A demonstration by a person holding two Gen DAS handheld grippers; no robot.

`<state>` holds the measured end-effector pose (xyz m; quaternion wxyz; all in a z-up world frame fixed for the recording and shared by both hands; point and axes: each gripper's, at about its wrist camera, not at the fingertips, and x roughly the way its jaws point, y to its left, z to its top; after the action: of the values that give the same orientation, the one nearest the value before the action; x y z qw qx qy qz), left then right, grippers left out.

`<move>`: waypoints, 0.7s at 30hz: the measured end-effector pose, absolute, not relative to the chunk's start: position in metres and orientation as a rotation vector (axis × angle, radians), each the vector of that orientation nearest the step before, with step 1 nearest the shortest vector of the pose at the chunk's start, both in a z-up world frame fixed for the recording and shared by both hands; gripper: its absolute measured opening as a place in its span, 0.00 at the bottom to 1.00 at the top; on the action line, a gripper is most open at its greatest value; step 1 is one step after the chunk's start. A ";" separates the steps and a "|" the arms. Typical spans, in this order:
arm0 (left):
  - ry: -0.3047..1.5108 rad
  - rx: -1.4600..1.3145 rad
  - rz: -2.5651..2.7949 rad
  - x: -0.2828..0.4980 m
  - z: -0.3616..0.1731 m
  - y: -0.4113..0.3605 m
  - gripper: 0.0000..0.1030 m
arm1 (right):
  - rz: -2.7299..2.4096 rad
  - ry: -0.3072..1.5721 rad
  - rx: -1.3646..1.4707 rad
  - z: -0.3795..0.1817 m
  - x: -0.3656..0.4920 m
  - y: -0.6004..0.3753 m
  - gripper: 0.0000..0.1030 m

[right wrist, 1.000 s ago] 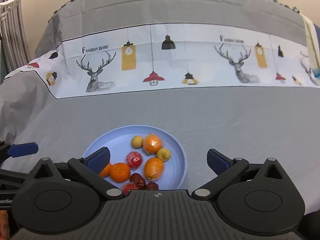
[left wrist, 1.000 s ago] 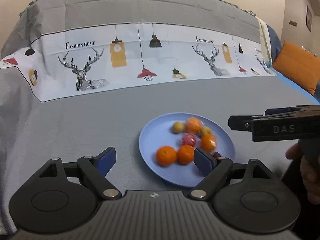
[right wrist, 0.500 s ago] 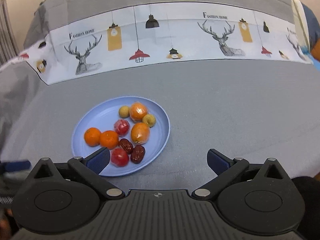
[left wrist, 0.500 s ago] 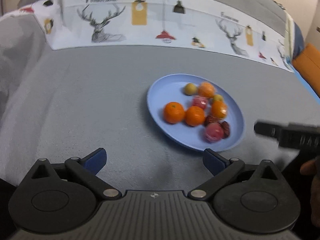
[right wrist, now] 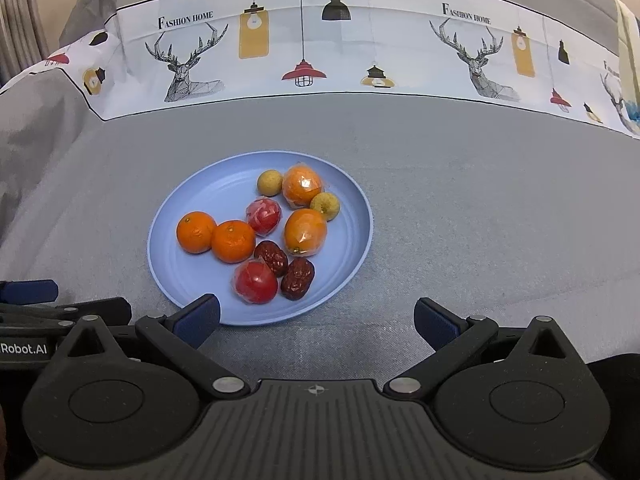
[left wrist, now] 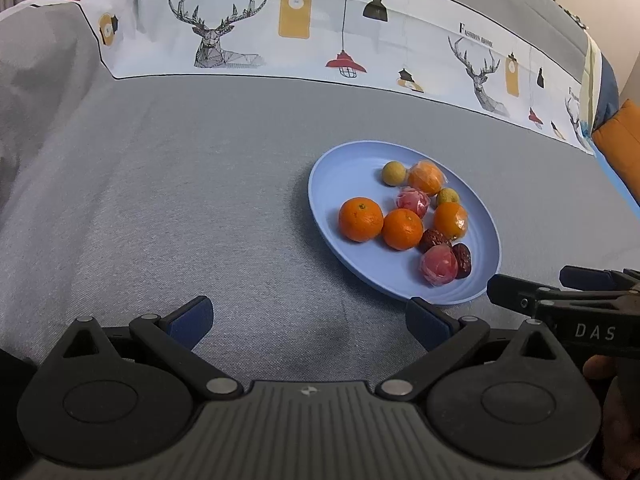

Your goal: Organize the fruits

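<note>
A light blue plate (left wrist: 344, 176) (right wrist: 200, 196) lies on grey cloth and holds several fruits: two bare oranges (left wrist: 360, 219) (right wrist: 196, 231), two wrapped oranges (right wrist: 305, 231), two wrapped red fruits (right wrist: 256, 282), two small yellow fruits (right wrist: 269, 182) and two dark red dates (right wrist: 297, 278). My left gripper (left wrist: 308, 322) stands open over bare cloth, near and left of the plate. My right gripper (right wrist: 316, 318) is open too, its left finger (right wrist: 198, 316) at the plate's near rim. Nothing sits between either pair of fingers.
The grey cloth (right wrist: 480, 220) spreads wide around the plate. A white printed band with deer and lamps (right wrist: 320, 40) crosses the far side. An orange cushion (left wrist: 620, 136) lies at the far right. A hand (left wrist: 600, 368) holds the right gripper.
Both views have tipped downward and closed in on the plate. The left gripper's fingers spread wider and shifted left, off the plate, which now sits to their right.
</note>
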<state>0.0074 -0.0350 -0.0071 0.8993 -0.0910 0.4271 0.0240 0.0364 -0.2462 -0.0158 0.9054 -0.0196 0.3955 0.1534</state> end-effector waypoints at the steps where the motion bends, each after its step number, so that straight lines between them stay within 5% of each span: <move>1: 0.886 -0.189 0.048 0.008 -0.008 -0.035 0.99 | 0.316 0.818 -0.040 -0.016 0.037 -0.247 0.99; 21: 0.890 -0.183 0.036 0.009 -0.010 -0.037 0.99 | 0.318 0.817 -0.055 -0.018 0.036 -0.244 0.99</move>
<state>0.0089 -0.0374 -0.0096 0.8984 -0.0882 0.4299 0.0176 0.0359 -0.2436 -0.0176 0.9051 -0.0264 0.3955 0.1541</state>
